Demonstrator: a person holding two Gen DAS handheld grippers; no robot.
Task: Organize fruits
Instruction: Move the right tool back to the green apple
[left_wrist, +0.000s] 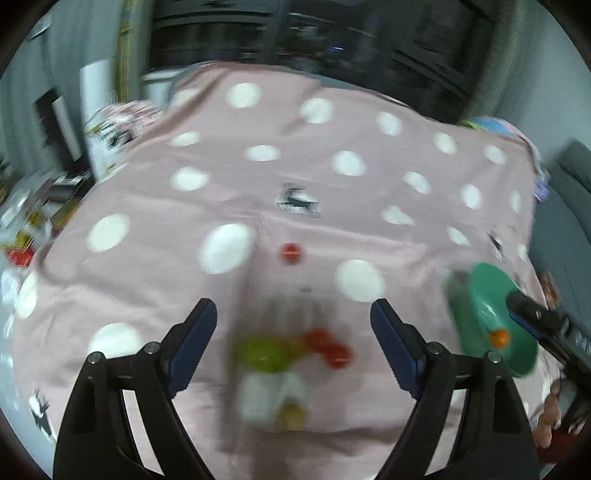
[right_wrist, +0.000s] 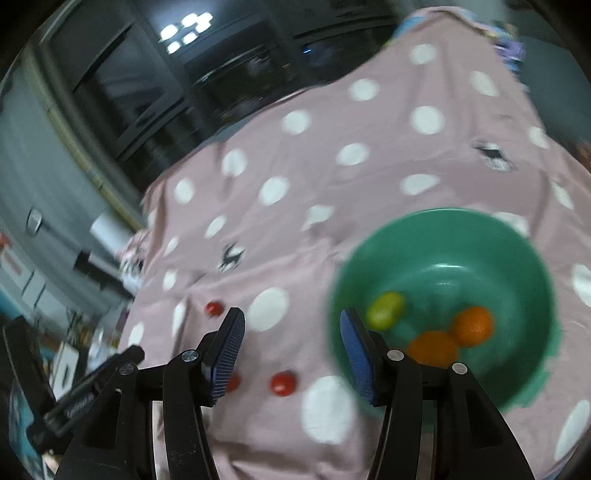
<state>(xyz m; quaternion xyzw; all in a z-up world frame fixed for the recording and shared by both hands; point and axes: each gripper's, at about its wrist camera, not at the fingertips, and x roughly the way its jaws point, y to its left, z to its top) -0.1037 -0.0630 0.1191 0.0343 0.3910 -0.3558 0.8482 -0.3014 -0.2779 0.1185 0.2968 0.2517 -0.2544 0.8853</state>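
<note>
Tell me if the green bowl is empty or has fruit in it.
Not empty. The right wrist view shows the bowl holding two orange fruits and one yellow-green fruit; red fruits lie outside on the cloth.

Matt pink cloth w/ white dots (left_wrist: 295, 177) covers the table; green bowl (right_wrist: 517, 251) looks smooth, glossy plastic; gripper pads (right_wrist: 227, 345) ribbed blue, arms matt black.

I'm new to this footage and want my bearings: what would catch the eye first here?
The green bowl in the right wrist view, on the pink polka-dot cloth, holding two orange fruits and a yellow-green one. Small red fruits lie loose on the cloth left of it. The left gripper hangs open above a blurred green and red cluster.
</note>
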